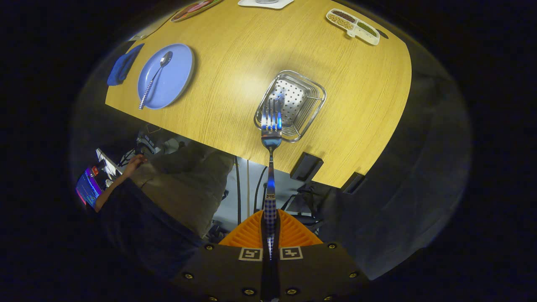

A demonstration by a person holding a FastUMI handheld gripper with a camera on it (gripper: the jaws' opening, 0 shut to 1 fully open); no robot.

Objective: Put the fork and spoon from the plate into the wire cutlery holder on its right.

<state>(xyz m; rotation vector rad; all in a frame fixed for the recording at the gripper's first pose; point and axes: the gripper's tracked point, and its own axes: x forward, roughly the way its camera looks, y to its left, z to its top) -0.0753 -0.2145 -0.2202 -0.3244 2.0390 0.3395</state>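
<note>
The tongs [270, 235] grip the shiny fork [271, 126] by its checkered handle, tines over the wire cutlery holder [308, 102] near the worktop [226, 84] edge.

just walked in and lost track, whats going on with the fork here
A person's handheld gripper is shut on the checked handle of the fork, holding it out ahead with the tines over the near edge of the wire cutlery holder on the wooden table. The fork is not yet in the holder. The spoon lies on the blue plate, off to the holder's left, untouched.
</note>
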